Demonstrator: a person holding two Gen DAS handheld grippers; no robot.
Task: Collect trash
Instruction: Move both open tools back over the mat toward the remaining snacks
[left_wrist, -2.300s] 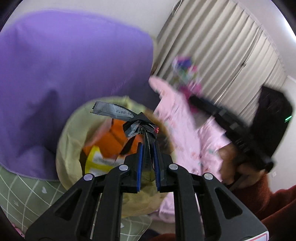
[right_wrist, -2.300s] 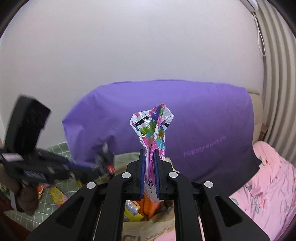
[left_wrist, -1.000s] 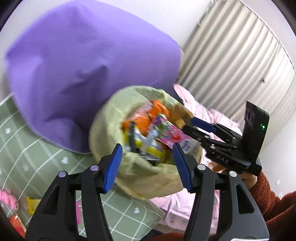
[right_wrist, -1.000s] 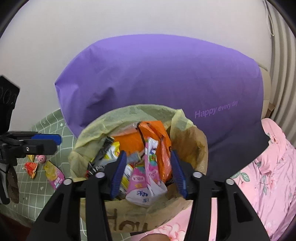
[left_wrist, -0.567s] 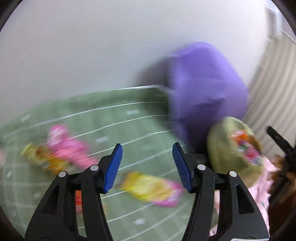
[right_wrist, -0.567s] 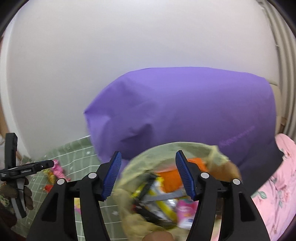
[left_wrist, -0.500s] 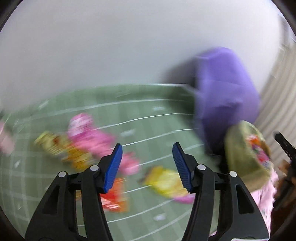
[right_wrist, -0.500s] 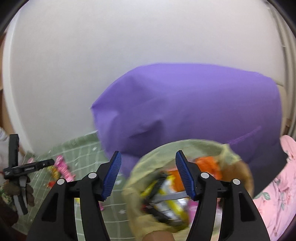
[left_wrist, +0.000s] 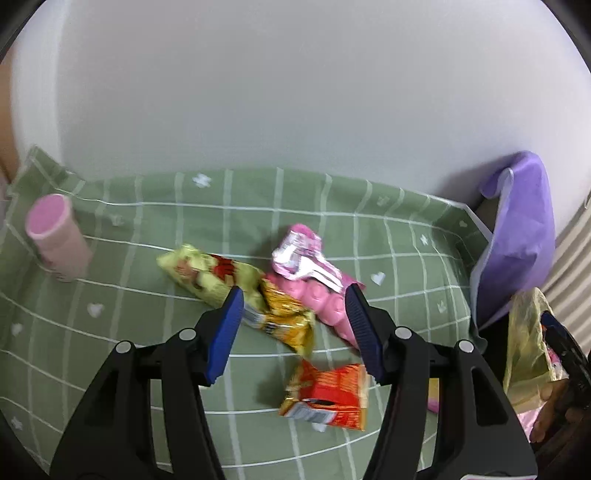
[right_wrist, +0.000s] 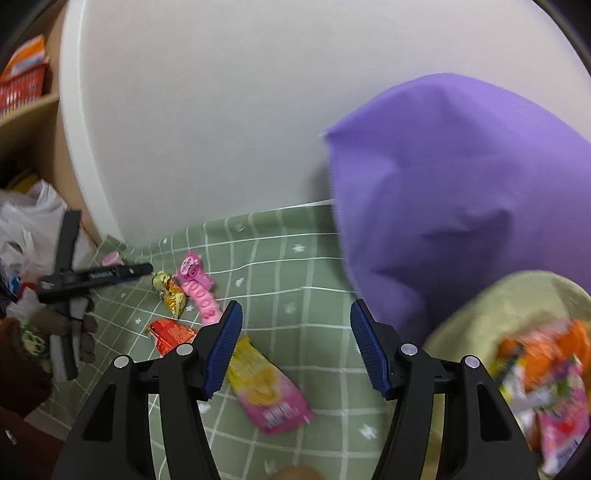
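My black left gripper (left_wrist: 293, 325) and black right gripper (right_wrist: 295, 347) carry ribbed blue pads (left_wrist: 225, 332). Below me lies a sage-green cloth with a white grid and small white hearts (left_wrist: 140, 229), strewn with a glossy pink wrapper (left_wrist: 314, 273), an orange-yellow foil packet (left_wrist: 288, 317), a red-orange packet (left_wrist: 328, 395) and a yellow-and-pink sachet (right_wrist: 266, 391), beside a plain purple pillow (right_wrist: 461, 192)

Several wrappers (left_wrist: 291, 325) lie clustered on the checked sheet (left_wrist: 406, 236). A cylinder (left_wrist: 59, 240) stands far left; the pillow (right_wrist: 461, 192) and the bag (right_wrist: 480, 321) of trash sit right.
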